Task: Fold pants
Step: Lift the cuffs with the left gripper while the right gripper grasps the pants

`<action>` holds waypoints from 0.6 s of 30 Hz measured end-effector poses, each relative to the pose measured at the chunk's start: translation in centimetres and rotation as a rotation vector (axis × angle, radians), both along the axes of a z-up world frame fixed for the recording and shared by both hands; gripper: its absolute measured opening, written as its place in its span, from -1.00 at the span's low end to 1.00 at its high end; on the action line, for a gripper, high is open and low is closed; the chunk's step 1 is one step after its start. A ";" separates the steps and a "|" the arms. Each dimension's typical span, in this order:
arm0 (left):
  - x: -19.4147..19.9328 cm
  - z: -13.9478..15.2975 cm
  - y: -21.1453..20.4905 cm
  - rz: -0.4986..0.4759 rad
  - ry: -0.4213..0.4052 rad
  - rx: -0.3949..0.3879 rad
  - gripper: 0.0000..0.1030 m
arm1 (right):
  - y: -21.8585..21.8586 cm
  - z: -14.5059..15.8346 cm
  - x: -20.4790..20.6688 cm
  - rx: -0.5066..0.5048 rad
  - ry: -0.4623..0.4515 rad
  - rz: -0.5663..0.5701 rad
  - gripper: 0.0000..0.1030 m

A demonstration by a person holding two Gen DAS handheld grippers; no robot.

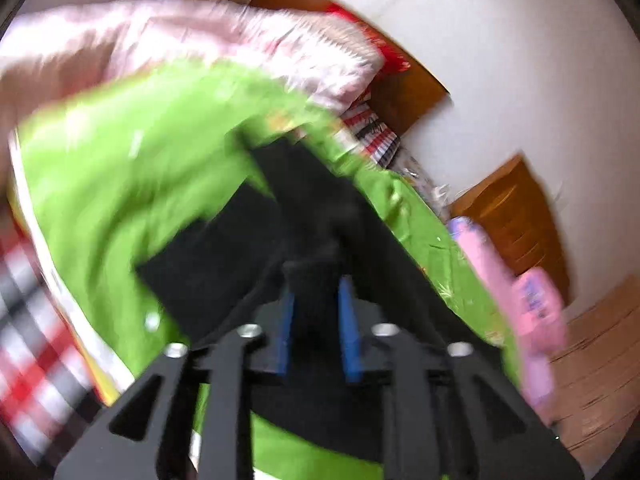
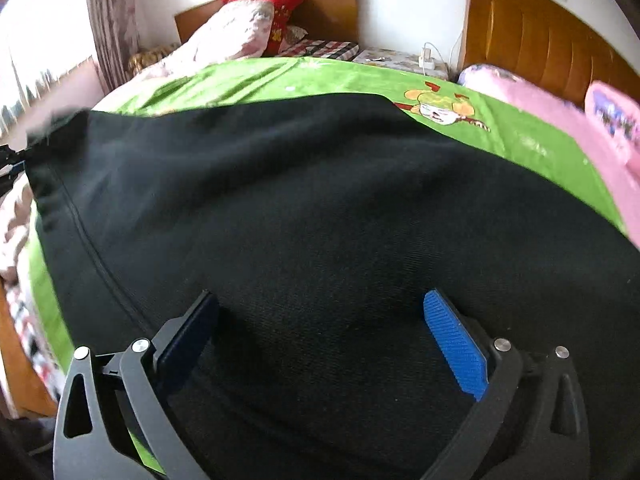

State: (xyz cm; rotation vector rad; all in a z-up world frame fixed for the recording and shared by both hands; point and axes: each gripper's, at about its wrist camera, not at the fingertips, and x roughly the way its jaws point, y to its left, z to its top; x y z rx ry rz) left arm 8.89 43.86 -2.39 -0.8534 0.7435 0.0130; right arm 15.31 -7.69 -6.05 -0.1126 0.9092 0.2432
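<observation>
The black pants (image 2: 280,200) lie spread over a green bedsheet (image 2: 260,80) and fill most of the right wrist view. My right gripper (image 2: 320,300) hovers just above them, jaws wide apart, nothing between the blue pads (image 2: 456,344). In the blurred left wrist view, my left gripper (image 1: 316,286) is shut on a bunched fold of the pants (image 1: 224,248), with the cloth pinched between its blue pads (image 1: 348,320). The pants' far left corner (image 2: 60,124) is raised off the sheet.
Pink pillows (image 2: 560,120) lie at the right of the bed below a wooden headboard (image 2: 540,28). A pink quilt (image 2: 232,36) and a red pillow (image 2: 284,4) are piled at the back. A nightstand (image 2: 400,60) holds a charger. A curtained window is at the left.
</observation>
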 end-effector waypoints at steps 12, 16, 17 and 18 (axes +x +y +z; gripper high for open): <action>-0.9 -3.5 1.6 0.038 -0.188 -0.240 -0.10 | 14.0 4.7 -3.0 0.105 -0.125 0.486 0.54; -0.2 -3.4 1.2 0.028 -0.160 -0.242 -0.13 | 21.6 3.0 -4.1 0.023 -0.096 0.712 0.18; -0.1 -3.3 1.2 0.024 -0.156 -0.236 -0.16 | 22.8 2.7 -4.3 0.007 -0.090 0.741 -0.03; 0.0 -3.2 1.1 0.019 -0.151 -0.218 -0.32 | 23.7 2.6 -4.7 -0.003 -0.085 0.766 -0.18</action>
